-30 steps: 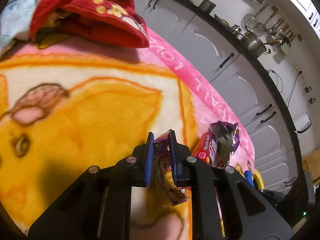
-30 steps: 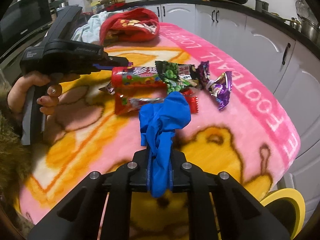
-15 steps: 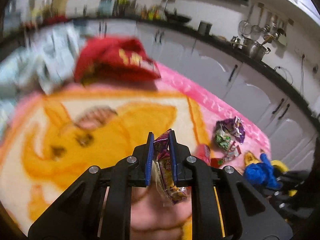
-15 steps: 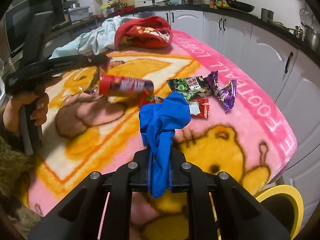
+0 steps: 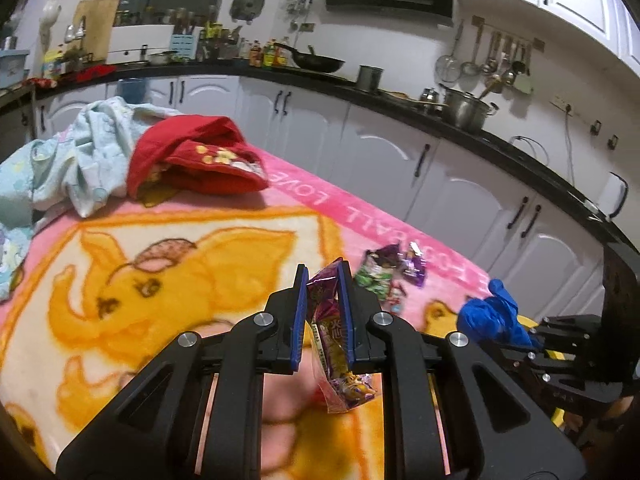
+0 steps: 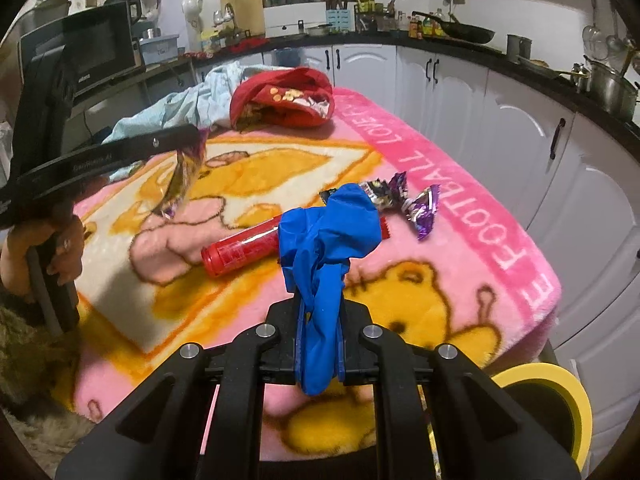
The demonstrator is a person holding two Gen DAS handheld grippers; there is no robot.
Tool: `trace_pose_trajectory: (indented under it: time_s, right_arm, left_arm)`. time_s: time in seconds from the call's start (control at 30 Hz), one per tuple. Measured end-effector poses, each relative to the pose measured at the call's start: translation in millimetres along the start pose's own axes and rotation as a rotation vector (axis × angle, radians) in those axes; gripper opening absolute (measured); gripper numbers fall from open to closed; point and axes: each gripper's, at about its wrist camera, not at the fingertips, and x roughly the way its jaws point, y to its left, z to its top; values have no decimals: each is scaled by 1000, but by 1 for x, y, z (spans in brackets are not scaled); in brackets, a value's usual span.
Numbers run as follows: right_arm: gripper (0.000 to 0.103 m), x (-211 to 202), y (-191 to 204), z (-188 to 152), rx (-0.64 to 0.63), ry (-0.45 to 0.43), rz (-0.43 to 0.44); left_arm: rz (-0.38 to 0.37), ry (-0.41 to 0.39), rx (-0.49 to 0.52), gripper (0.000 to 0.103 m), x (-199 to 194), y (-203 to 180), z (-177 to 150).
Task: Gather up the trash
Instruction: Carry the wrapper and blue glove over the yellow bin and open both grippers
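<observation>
Both grippers are full. The left gripper [image 5: 323, 316] is clamped on a purple snack wrapper [image 5: 336, 360], which hangs crumpled from between the blue pads, clear of the pink cartoon blanket [image 5: 168, 280]. The right gripper [image 6: 319, 344] is closed tight on a blue glove [image 6: 328, 240], a wad of it bulging above the jaws and blocking part of the right wrist view of the trash behind it.

Loose trash lies on the blanket near its far right side — a red tube [image 6: 240, 252] on its side, with a purple foil wrapper [image 6: 422, 208] and a dark wrapper [image 6: 380, 194] close together beyond the glove. From the left wrist view a green packet [image 5: 374, 276] shows in the same cluster.

At the back of the blanket sits a heap of clothes: a red garment [image 6: 284, 98] and, just beside it, a pale blue cloth [image 6: 200, 100]. White cabinets [image 6: 520, 120] under a dark counter curve round the right, with a wok [image 6: 460, 30] and a steel pot [image 6: 612, 84] on top. A yellow-rimmed bin [image 6: 560, 384] stands on the floor just below the blanket's near right corner — partly hidden by the right gripper's frame. A person's hand [image 6: 60, 248] grips the left handle.
</observation>
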Motion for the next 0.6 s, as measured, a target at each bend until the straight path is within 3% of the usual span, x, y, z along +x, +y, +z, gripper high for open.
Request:
trace_pose_trajectory:
  time_s: [0.6]
  right_arm:
    - [11, -59, -44, -22, 101, -75, -93]
  left_arm:
    - [-150, 16, 105, 10, 9, -87, -10]
